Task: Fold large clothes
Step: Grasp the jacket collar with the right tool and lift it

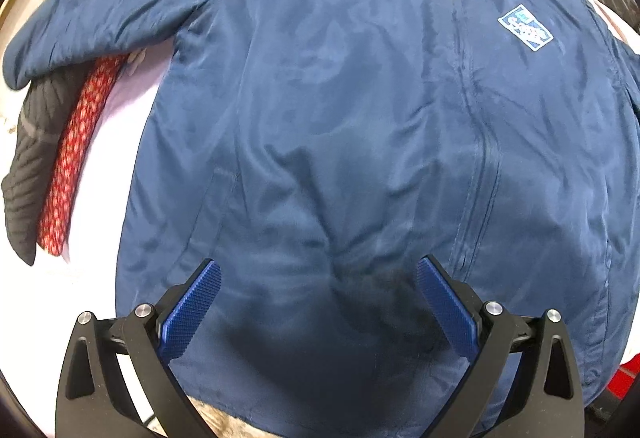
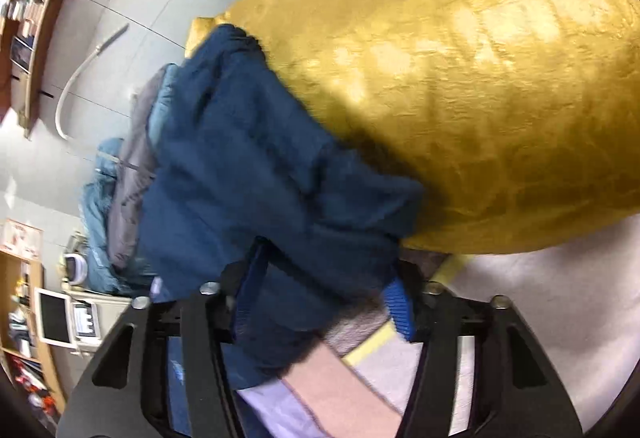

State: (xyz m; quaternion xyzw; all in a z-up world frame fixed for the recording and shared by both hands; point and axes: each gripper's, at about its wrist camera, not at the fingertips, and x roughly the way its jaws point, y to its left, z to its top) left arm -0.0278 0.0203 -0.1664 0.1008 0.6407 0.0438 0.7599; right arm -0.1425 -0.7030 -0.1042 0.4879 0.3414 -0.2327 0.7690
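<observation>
A large navy blue jacket [image 1: 340,110] lies spread flat, front up, zipper closed, with a light blue chest logo [image 1: 525,27]. Its left sleeve [image 1: 100,22] stretches out to the left. My left gripper [image 1: 318,274] is open and empty, hovering just above the jacket's lower hem. In the right wrist view my right gripper [image 2: 326,278] has its blue pads on either side of a bunched fold of the navy jacket [image 2: 260,174], lifted off the surface; the fabric hides the fingertips.
A black quilted garment [image 1: 32,142] and a red patterned one [image 1: 76,150] lie under the left sleeve on the white surface [image 1: 100,174]. A big golden-yellow cushion [image 2: 460,86] sits right of the lifted fabric. Shelves and a monitor [image 2: 54,316] stand at left.
</observation>
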